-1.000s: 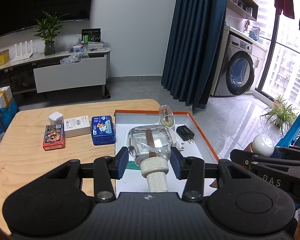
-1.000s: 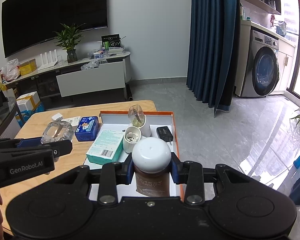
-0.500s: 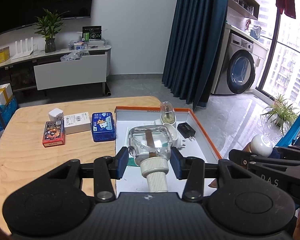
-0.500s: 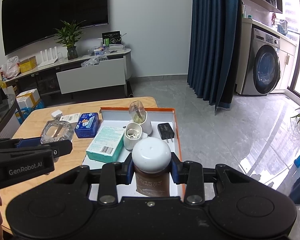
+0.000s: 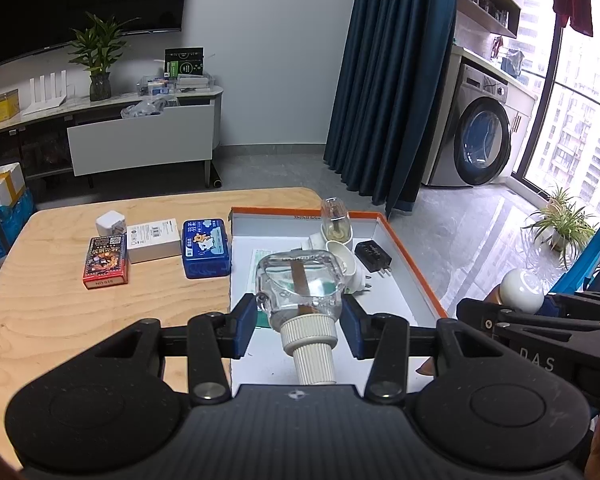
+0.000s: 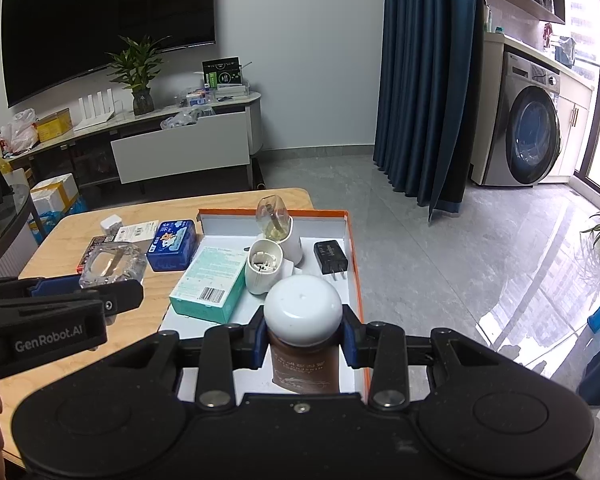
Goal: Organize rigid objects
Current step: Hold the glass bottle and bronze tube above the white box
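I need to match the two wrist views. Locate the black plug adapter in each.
Left wrist: black plug adapter right of centre, inside the orange-edged tray, near its right wall.
Right wrist: black plug adapter centre, same tray.
Shared landmark: blue tin on the table.

A dark TV hung on the white wall above a long low cabinet, where a potted plant, a white router and a yellow box stood. Blue curtains hung beside a washer. Another plant sat on the grey floor by the window, with clothes hanging above
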Action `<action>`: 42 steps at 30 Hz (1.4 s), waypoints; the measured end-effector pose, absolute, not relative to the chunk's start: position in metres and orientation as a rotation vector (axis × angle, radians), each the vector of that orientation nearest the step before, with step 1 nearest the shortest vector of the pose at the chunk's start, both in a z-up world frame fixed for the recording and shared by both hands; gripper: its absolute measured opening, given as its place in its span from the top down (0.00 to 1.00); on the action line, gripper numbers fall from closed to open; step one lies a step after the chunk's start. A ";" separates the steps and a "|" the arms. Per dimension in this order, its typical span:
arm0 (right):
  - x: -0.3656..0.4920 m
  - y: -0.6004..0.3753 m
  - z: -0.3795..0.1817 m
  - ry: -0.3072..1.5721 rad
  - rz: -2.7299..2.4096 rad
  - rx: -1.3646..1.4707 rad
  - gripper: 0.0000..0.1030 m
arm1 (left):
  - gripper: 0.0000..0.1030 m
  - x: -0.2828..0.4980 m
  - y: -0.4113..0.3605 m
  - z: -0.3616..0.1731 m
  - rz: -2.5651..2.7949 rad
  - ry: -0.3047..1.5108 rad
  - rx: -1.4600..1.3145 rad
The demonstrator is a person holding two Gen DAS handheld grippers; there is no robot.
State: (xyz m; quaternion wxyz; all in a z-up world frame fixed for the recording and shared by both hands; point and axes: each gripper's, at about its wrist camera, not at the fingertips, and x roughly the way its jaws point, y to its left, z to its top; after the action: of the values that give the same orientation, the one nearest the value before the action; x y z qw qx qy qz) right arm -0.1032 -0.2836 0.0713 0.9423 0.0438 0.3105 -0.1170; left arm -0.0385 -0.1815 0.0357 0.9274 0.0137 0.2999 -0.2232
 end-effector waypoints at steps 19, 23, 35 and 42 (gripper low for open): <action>-0.100 -0.284 0.066 0.644 -0.236 0.090 0.57 | 0.55 -0.037 -0.183 0.033 -0.461 0.628 0.028; -0.099 -0.285 0.064 0.648 -0.234 0.091 0.57 | 0.55 -0.038 -0.184 0.032 -0.461 0.629 0.029; -0.095 -0.285 0.061 0.661 -0.236 0.091 0.57 | 0.55 -0.036 -0.185 0.029 -0.464 0.637 0.028; -0.093 -0.286 0.058 0.669 -0.237 0.093 0.57 | 0.55 -0.036 -0.187 0.027 -0.466 0.644 0.032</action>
State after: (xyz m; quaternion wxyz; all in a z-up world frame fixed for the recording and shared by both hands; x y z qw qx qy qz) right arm -0.0927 -0.2861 0.0576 0.9367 0.0455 0.3272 -0.1160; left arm -0.0356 -0.1868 0.0270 0.9220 0.0157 0.3134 -0.2270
